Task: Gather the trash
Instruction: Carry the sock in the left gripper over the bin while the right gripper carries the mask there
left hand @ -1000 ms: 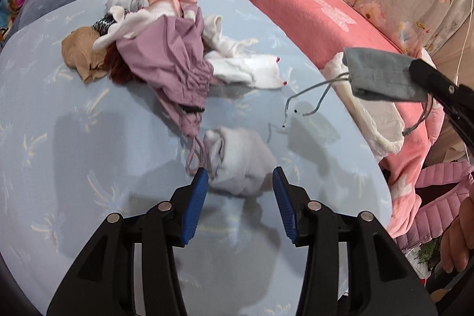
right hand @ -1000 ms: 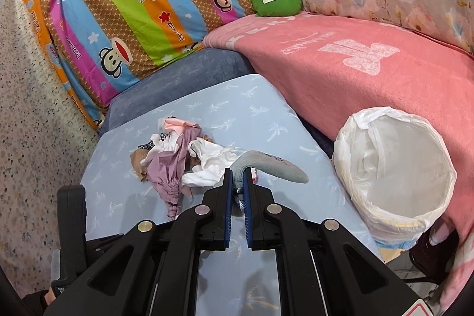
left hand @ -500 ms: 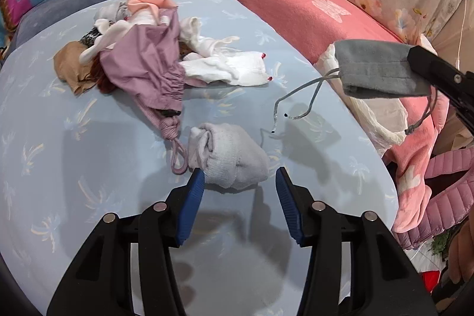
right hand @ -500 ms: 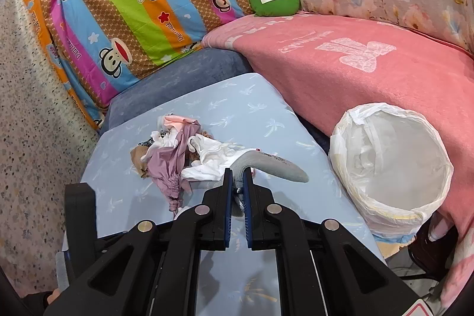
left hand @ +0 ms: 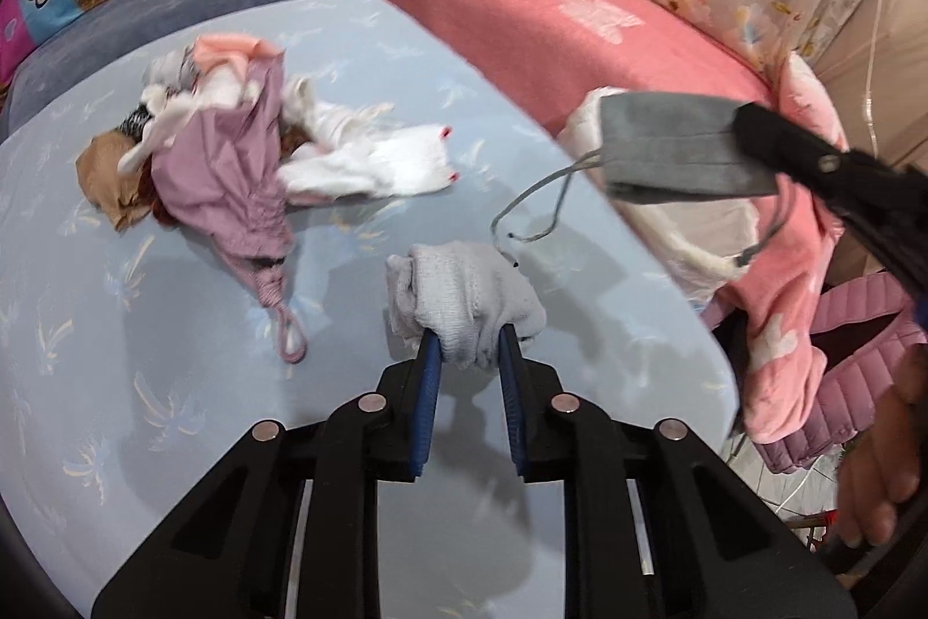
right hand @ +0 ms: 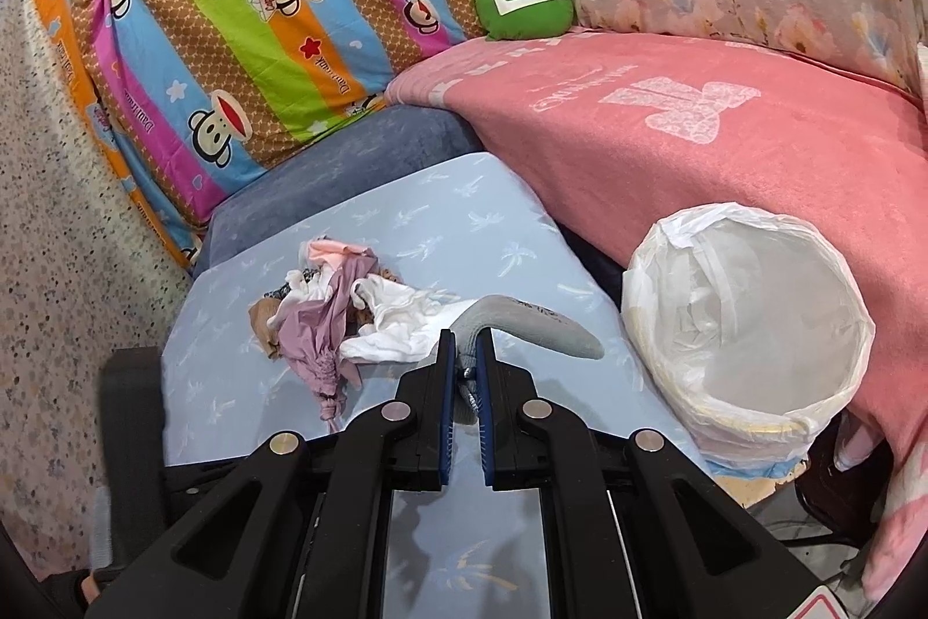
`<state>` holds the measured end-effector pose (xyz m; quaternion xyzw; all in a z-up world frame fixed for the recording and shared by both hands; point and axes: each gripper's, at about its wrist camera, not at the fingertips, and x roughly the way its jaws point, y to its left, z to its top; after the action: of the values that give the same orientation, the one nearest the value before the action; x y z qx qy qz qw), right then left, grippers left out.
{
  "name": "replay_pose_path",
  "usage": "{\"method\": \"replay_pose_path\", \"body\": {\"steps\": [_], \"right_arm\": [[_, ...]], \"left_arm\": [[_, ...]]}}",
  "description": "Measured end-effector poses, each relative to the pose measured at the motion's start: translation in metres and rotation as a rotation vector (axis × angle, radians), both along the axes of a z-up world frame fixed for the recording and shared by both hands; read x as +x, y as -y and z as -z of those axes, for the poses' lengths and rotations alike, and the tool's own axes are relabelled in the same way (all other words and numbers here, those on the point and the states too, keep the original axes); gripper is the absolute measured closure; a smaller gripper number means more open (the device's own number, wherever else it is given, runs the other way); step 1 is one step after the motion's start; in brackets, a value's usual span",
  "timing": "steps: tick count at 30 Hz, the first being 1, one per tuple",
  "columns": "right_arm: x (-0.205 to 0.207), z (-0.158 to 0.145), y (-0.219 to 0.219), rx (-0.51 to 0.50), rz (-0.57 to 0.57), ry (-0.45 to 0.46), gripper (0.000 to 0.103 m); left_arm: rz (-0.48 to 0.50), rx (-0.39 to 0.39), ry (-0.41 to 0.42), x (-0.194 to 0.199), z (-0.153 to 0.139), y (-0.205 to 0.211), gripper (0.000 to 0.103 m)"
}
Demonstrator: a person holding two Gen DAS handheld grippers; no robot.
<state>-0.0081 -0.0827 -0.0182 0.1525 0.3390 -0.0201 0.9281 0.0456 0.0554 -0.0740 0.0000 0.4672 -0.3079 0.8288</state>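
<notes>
My left gripper (left hand: 466,349) is shut on a balled pale grey sock (left hand: 464,294) on the light blue table (left hand: 145,375). My right gripper (right hand: 466,349) is shut on a grey face mask (right hand: 522,323) and holds it above the table's right side; the mask also shows at the right of the left wrist view (left hand: 678,155), its ear loops dangling. A white-lined trash bin (right hand: 748,323) stands open to the right of the table, beside the mask.
A heap of cloth items (left hand: 226,155) lies at the table's far left: purple pouch, white gloves, tan stocking. A pink blanket (right hand: 696,126) covers the sofa behind. A striped monkey-print cushion (right hand: 232,10) stands at the back.
My left gripper has moved forward onto the grey sock and closed on it. My right gripper still holds the mask, nearly unmoved.
</notes>
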Motion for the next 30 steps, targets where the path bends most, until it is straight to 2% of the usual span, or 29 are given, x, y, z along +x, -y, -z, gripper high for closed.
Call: {"method": "replay_pose_path", "body": {"steps": [7,16,22,28,30], "right_arm": [[-0.006,-0.013,0.032,-0.014,0.068,0.033,0.095],[-0.014,-0.026,0.104,-0.066,0.214,0.045,0.095],[-0.014,-0.020,0.150,-0.063,0.285,0.015,0.095],[-0.011,-0.011,0.173,-0.056,0.316,-0.014,0.095],[-0.012,-0.010,0.177,-0.056,0.321,-0.016,0.091]], "left_arm": [[0.071,-0.036,0.061,-0.001,-0.034,0.032,0.083],[0.190,-0.058,0.122,0.011,-0.058,0.113,0.083],[0.257,-0.052,0.129,0.016,-0.057,0.159,0.083],[0.286,-0.054,0.101,0.023,-0.052,0.185,0.081],[0.284,-0.051,0.112,0.023,-0.052,0.189,0.074]]}}
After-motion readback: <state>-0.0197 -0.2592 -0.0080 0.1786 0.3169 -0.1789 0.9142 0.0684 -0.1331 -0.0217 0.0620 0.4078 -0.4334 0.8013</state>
